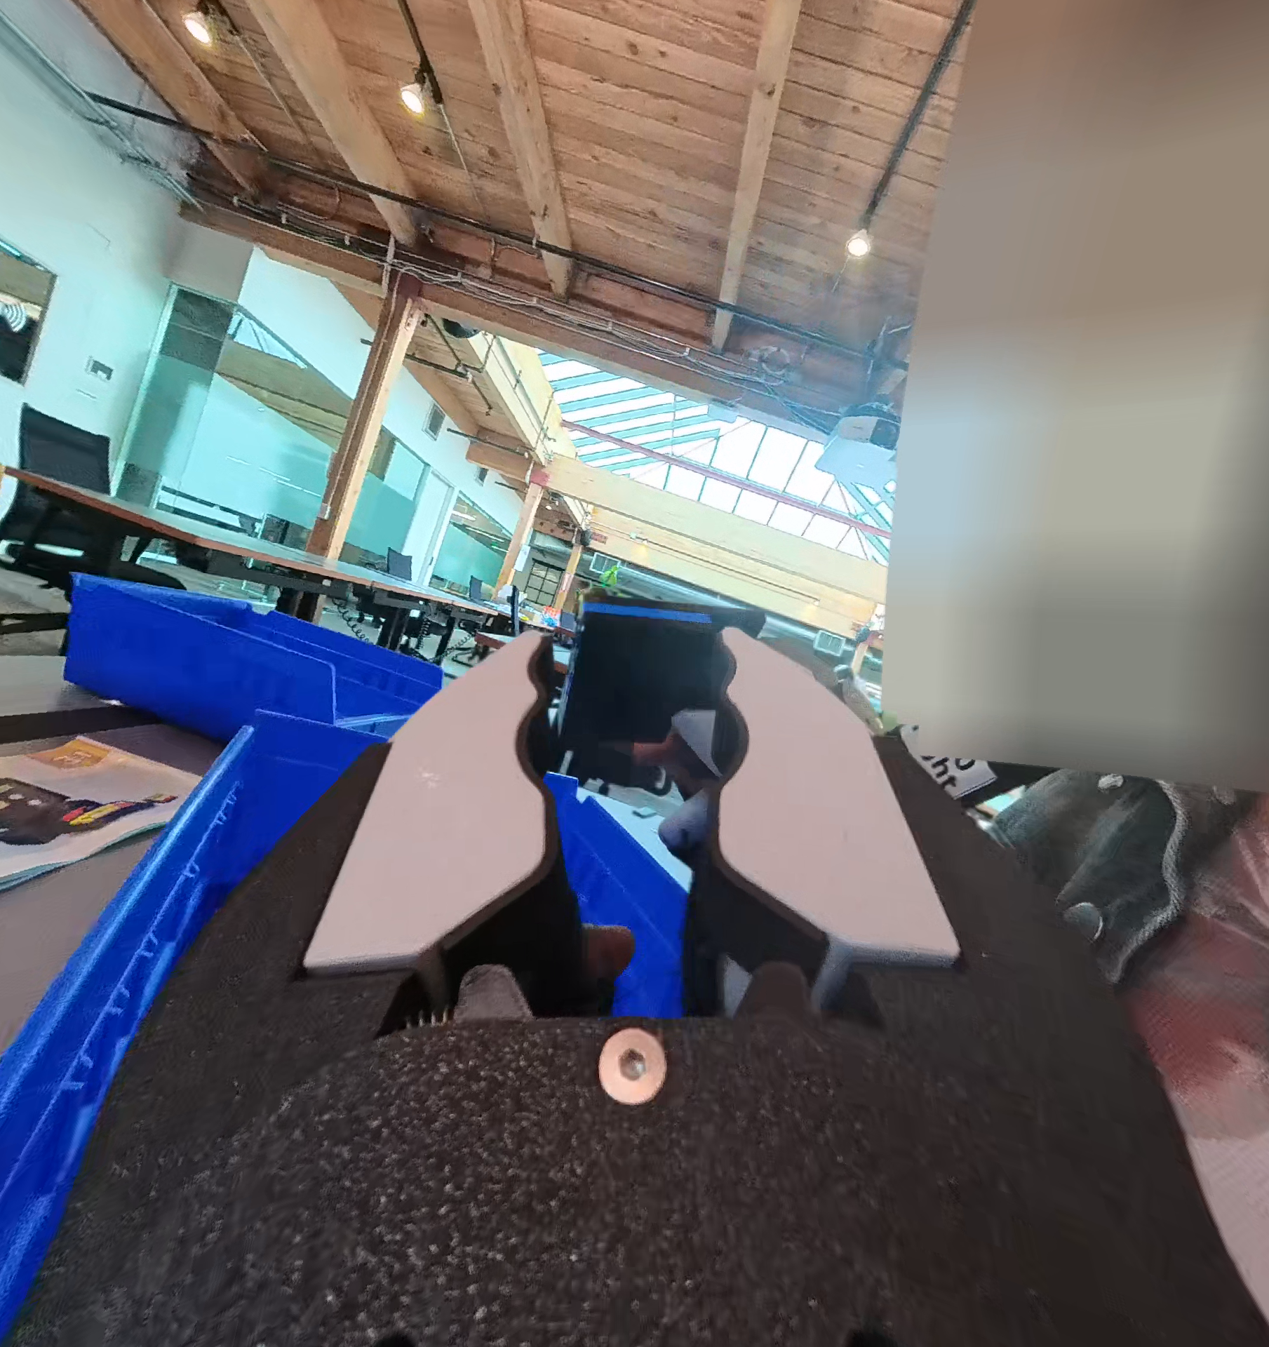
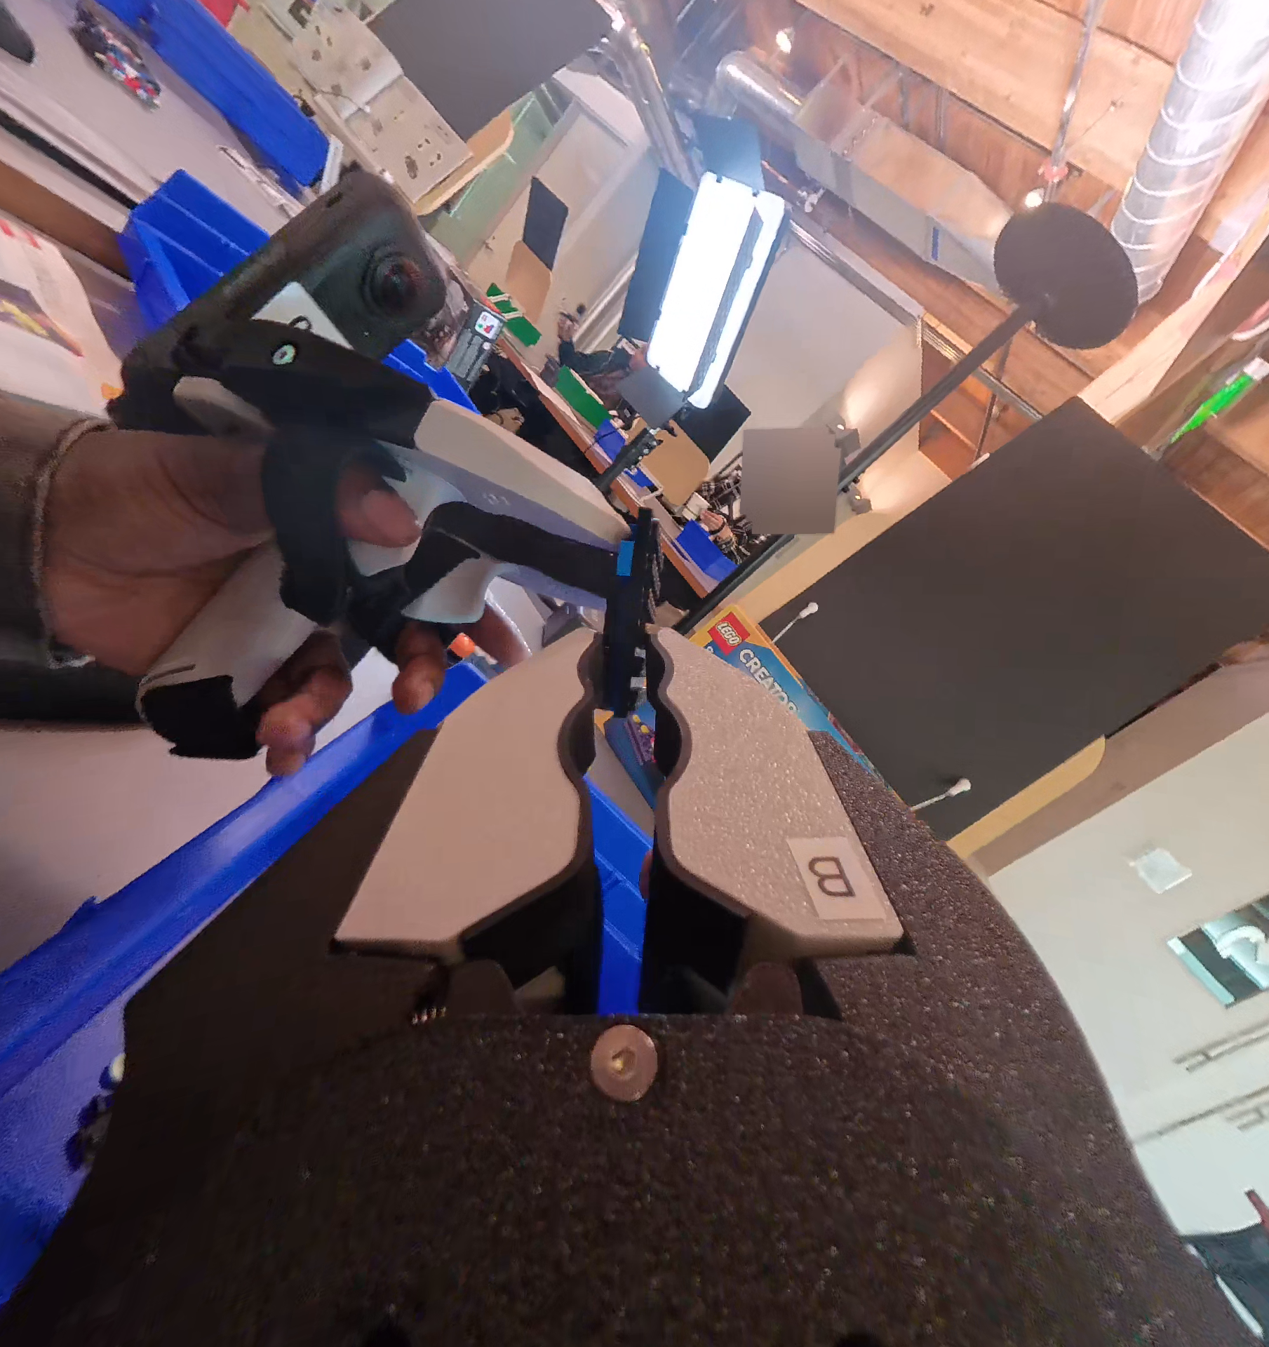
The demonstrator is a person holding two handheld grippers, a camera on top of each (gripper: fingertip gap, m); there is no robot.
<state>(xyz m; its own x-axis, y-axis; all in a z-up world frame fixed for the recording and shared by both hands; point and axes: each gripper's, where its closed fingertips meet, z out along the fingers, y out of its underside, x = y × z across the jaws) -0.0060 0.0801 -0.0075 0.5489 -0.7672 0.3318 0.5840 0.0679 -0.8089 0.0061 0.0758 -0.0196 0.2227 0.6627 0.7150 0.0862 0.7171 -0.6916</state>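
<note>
A flat black brick plate (image 1: 638, 678) with a blue strip along its top edge is held up in the air between both grippers. My left gripper (image 1: 635, 649) is shut on it across its width, and the plate faces that camera. In the right wrist view the plate (image 2: 635, 583) shows edge-on. My right gripper (image 2: 624, 649) is shut on its lower part, pinching the two faces. The left gripper (image 2: 627, 547) comes in from the left there, held by a person's hand (image 2: 165, 547), its tips on the plate's upper part.
A long blue bin (image 1: 179, 911) lies under the grippers, with a second blue bin (image 1: 216, 641) behind it. An open instruction booklet (image 1: 55, 809) lies on the table at left. A toy box (image 2: 762, 656) stands beyond the plate. A lit light panel (image 2: 711, 291) stands farther back. My two grippers' fingertips are within a few centimetres of each other.
</note>
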